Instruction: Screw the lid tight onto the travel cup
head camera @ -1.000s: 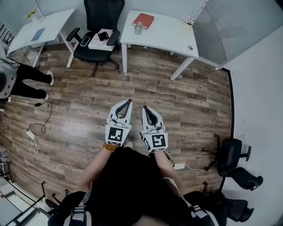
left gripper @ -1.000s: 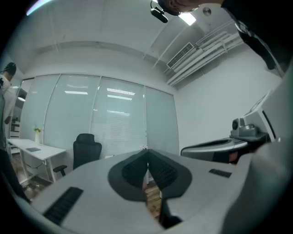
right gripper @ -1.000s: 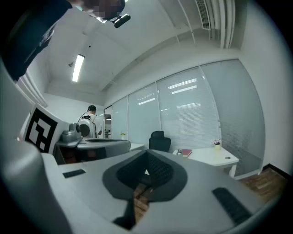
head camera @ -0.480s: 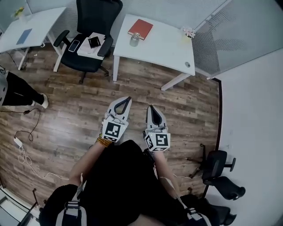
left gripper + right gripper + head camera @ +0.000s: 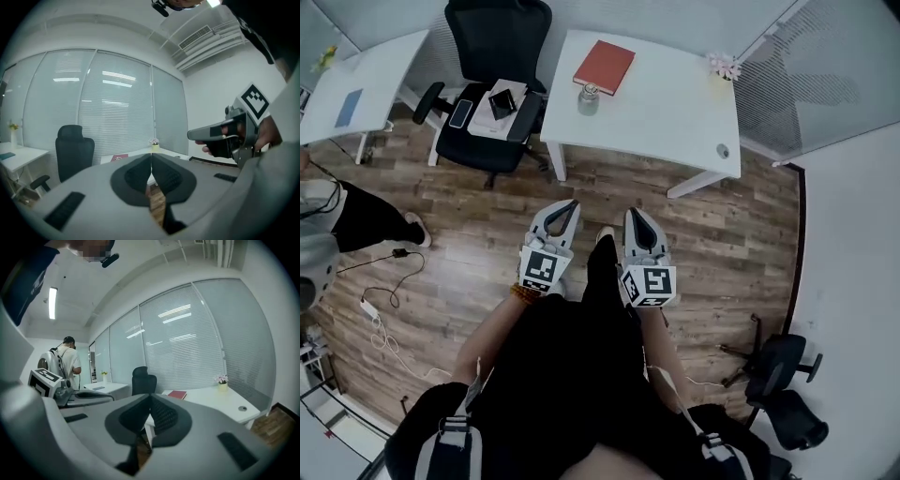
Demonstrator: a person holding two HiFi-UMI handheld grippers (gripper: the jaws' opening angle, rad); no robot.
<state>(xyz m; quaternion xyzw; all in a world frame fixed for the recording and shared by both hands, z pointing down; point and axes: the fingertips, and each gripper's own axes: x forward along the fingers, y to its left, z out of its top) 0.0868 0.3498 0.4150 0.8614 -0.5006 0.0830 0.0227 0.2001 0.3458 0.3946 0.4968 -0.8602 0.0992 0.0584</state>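
We held the left gripper [image 5: 570, 205] and the right gripper [image 5: 636, 213] side by side before us, both clenched on nothing. Ahead, on the white table [image 5: 675, 103], the travel cup [image 5: 589, 99] stood upright just beside a red book [image 5: 605, 66]. It was small and pale, and we could not tell its contents. A pot [image 5: 724, 66] at the far corner held pink flowers.
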